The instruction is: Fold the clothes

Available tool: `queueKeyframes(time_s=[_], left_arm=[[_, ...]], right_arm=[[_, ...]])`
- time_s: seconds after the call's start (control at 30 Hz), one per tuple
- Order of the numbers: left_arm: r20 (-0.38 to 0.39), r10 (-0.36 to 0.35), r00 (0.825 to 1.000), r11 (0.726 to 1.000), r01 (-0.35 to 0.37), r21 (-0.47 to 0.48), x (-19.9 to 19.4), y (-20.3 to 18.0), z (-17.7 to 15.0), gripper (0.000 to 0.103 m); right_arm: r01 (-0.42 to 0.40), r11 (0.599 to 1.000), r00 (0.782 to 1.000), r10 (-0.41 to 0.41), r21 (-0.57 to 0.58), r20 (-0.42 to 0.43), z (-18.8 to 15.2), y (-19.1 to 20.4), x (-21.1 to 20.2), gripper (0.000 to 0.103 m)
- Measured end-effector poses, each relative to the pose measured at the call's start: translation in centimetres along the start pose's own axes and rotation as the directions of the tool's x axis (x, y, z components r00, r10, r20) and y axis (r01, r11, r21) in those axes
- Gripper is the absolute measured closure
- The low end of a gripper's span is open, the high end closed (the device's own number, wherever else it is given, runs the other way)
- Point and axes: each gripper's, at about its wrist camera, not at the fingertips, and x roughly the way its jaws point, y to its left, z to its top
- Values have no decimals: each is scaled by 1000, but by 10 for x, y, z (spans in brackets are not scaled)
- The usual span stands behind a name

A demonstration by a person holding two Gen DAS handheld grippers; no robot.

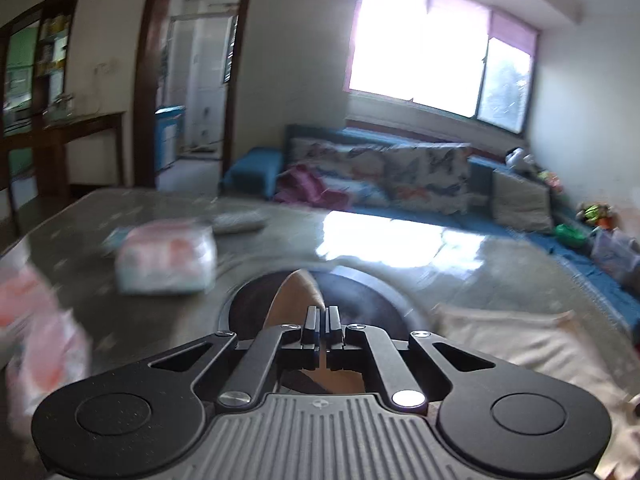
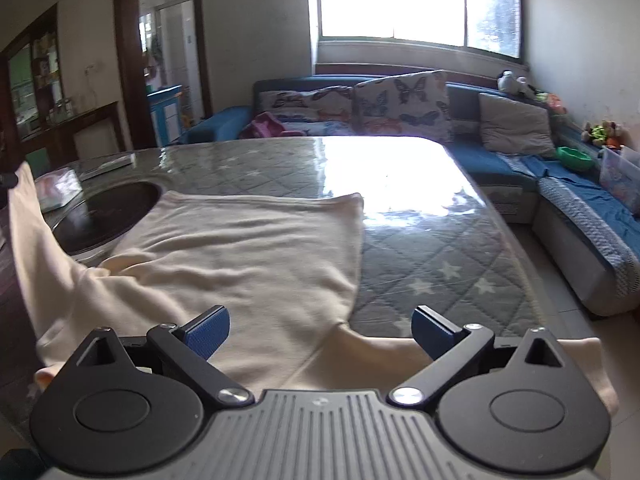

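Clenched on a fold of cream cloth, the left gripper (image 1: 322, 316) holds one edge of the cream garment (image 2: 240, 248) lifted above the bench (image 2: 432, 256). Its right gripper (image 2: 320, 328) hovers spread wide over the near hem, gripping nothing. Most of that garment lies flat on the quilted star-patterned bench, partly covering a dark round inset (image 2: 108, 212). Beyond stand a tissue pack (image 1: 166, 258) and a blue sofa (image 2: 472, 152).

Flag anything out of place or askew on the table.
The cream garment lies unevenly: its left part is pulled up off the table toward the left gripper, which is shut on a fold of it, and it overlaps the dark round inset. The right gripper is open above it.
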Motion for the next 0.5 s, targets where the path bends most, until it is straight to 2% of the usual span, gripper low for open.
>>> queueKeyframes(time_s=[0.2,0.3,0.4,0.5], left_arm=[[-95,91,991,995,-94,-32,6,38,-36,100],[-114,81,990,994,-88,-62,4,44,-46,100],[-100,80,992,995,-86,-53,-5,45,-50,100],[-150,129,980,990,-136,-33,2,49,-52,100]], right_arm=[[-82,994,996,80,-69,-32,-1,28,3,4],[-135,987,990,131,-87,-49,-3,39,-1,5],[-166,977,985,158,-137,-67,-3,52,-3,5],[-187,966,981,175,-177,-79,-4,61,-3,5]])
